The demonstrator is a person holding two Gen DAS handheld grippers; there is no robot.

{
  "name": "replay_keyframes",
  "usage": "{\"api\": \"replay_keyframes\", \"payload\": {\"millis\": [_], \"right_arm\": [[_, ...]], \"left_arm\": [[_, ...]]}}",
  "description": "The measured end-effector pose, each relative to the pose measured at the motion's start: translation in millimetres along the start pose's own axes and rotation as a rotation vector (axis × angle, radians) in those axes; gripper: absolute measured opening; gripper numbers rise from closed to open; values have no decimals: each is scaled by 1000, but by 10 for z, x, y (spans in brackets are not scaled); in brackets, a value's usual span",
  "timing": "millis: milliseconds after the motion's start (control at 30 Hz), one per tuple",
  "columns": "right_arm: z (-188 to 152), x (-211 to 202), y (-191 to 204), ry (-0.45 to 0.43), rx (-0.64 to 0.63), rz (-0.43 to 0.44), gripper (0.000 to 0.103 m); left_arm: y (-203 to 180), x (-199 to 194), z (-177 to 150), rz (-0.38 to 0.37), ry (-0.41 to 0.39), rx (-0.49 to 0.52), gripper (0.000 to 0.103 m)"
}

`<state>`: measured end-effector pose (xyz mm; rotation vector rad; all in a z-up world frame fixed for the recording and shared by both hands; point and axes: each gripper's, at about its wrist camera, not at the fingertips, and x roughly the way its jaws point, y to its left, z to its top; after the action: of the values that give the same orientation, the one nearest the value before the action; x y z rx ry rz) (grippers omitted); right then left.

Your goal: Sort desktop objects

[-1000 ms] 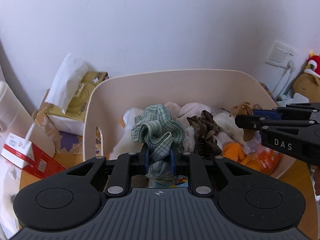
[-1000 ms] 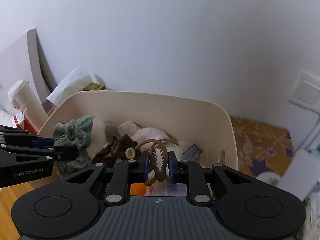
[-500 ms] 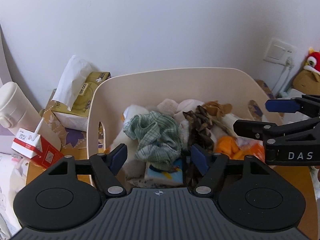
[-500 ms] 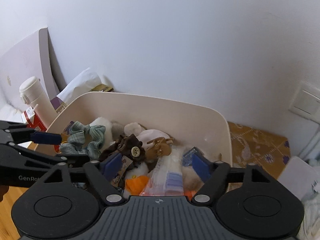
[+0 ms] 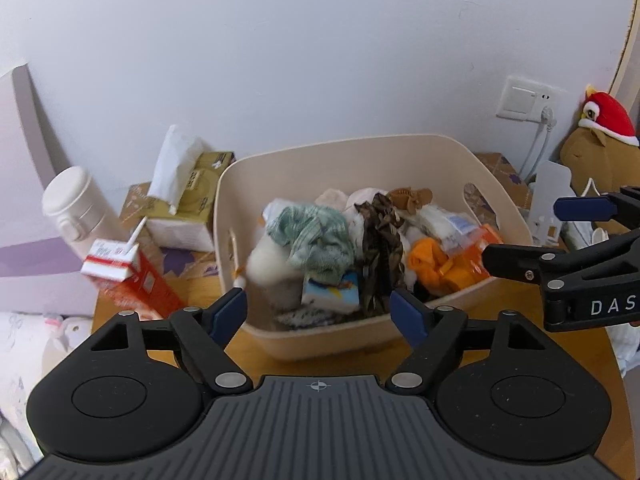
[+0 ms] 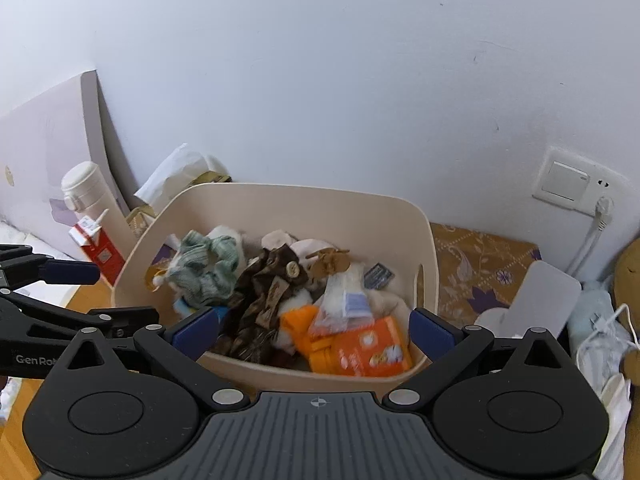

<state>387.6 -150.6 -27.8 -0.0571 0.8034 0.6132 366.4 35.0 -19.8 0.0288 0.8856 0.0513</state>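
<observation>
A cream bin (image 5: 400, 148) (image 6: 280, 190) stands on the wooden table, full of small items. A green scrunchie (image 5: 316, 236) (image 6: 208, 264) lies on the left of the pile. A brown hair claw (image 5: 410, 198) (image 6: 330, 262) rests towards the back, beside a dark brown bow (image 5: 380, 248). My left gripper (image 5: 318, 314) (image 6: 124, 294) hovers over the bin's near wall; its jaws are opening and nothing is between them. My right gripper (image 6: 314, 327) (image 5: 520, 234) hangs over the near right rim, its jaws also opening and empty.
Left of the bin stand a tissue box (image 5: 192, 200), a white flask (image 5: 76, 204) and a red carton with a straw (image 5: 128, 272). To the right are a wall socket with a cable (image 5: 528, 100), a plush toy (image 5: 600, 140) and a white stand (image 6: 548, 296).
The left gripper let go of the green scrunchie and the right let go of the brown hair claw; both now lie in the bin. Both grippers opened wide and drew back and up.
</observation>
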Motion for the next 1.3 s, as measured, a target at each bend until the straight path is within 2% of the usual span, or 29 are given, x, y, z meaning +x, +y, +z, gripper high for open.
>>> {"api": "replay_keyframes", "payload": {"millis": [233, 400, 533, 600, 700, 1100, 1300], "right_arm": [[-173, -365, 97, 8, 28, -20, 103], [-353, -641, 189, 30, 35, -38, 103], [-512, -862, 268, 43, 33, -31, 103], [-602, -974, 298, 43, 42, -20, 103], [-767, -1132, 358, 49, 58, -9, 103], [-1308, -1735, 558, 44, 60, 6, 103], [-1510, -1949, 535, 46, 71, -14, 103]], "left_arm": [[18, -386, -197, -19, -1, -17, 80], [3, -671, -360, -22, -5, 13, 81], [28, -875, -506, -71, 19, 20, 84], [7, -982, -579, -47, 29, 39, 84], [-22, -1187, -714, -5, 1, 70, 84], [0, -1887, -1229, -26, -51, 87, 84], [9, -2118, -1508, -41, -36, 87, 84]]}}
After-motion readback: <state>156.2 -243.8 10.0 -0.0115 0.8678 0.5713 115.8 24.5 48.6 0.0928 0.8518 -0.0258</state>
